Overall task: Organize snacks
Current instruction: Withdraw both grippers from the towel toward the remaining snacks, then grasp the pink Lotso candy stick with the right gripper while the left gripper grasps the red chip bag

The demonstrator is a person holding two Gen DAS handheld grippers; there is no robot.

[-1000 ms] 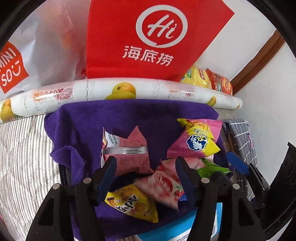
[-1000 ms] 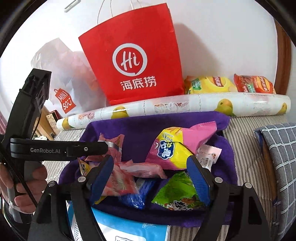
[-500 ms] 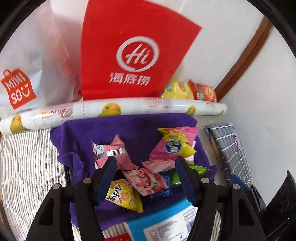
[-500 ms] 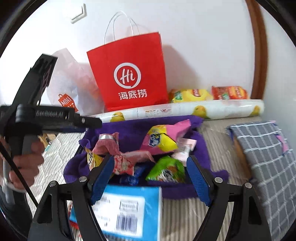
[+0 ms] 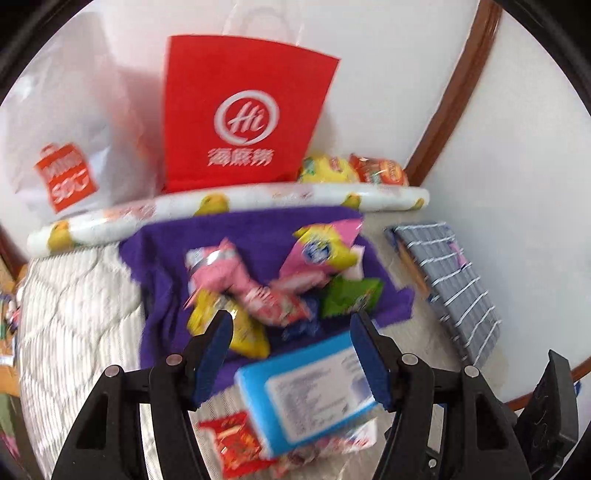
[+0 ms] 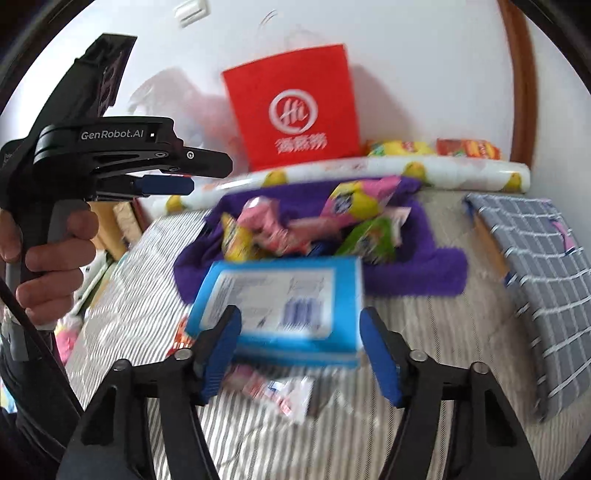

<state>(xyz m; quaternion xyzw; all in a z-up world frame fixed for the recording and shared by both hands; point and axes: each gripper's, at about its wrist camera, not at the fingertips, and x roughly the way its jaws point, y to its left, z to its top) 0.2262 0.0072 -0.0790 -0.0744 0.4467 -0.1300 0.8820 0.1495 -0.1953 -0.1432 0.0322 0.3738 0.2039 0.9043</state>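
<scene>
Left wrist view. Striped quilted bed surface [image 5: 74, 325] against a white wall [image 5: 517, 166] with a curved brown wooden trim [image 5: 454, 92]. Along the wall: red paper bag [image 5: 240, 118], white plastic shopping bag [image 5: 62, 147], a fruit-printed roll [image 5: 229, 206] lying across, two more packets behind it. Folded grey checked cloth [image 5: 450, 280] at right. On the bed, a purple towel [image 5: 166, 266] carrying a heap of snack packets [image 5: 280, 280]: pink, yellow, green, red. Nearer the camera, a blue box [image 5: 306, 391] overlapping a red packet [image 5: 232, 443]. Left gripper [image 5: 291, 332] held above the heap's near edge and the box's far end, jaws parted with nothing between them, touching neither.

Right wrist view, motion-blurred. Same bed, wall, trim, bag, roll and cloth; a white wall switch [image 6: 192, 13] at top. Blue box directly ahead of the right gripper [image 6: 301, 332], its near edge lying between the blue pads, a gap on each side; jaws just closing in, nothing gripped. Snack heap beyond the box on the towel. Small wrappers [image 6: 280, 395] on the bed below the jaws. At left, a hand [image 6: 51, 266] grasping the left gripper's handle.
</scene>
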